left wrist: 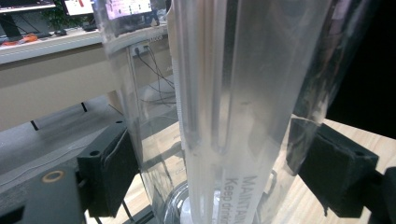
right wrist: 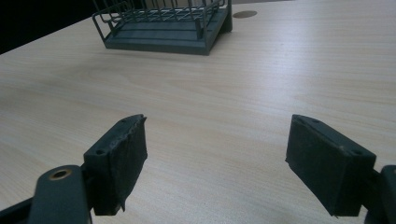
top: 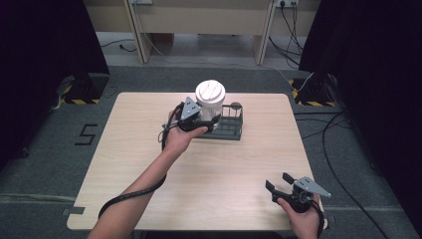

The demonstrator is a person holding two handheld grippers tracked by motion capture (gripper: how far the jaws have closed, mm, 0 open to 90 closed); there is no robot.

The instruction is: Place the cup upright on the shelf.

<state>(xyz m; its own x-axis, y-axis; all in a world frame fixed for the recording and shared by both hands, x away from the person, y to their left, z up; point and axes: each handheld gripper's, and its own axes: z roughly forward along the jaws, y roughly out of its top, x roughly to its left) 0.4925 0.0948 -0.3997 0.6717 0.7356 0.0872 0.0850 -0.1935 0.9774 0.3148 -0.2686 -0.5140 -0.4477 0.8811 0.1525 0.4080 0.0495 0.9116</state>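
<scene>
High view: left gripper (top: 211, 121) at the table's (top: 149, 149) far middle, jaws set either side of a clear cup (top: 210, 107) with a white lid (top: 210, 92). The cup stands upright at the left end of a dark wire rack (top: 230, 127). Right gripper (top: 280, 185) near the front right corner, jaws spread, holding nothing.

Left gripper view: clear cup (left wrist: 233, 116) between the two black pads (left wrist: 114, 172), each pad against its wall; printed lettering low on the cup.

Right gripper view: right gripper (right wrist: 217, 163) wide apart over bare tabletop; wire rack (right wrist: 163, 25) well beyond.
</scene>
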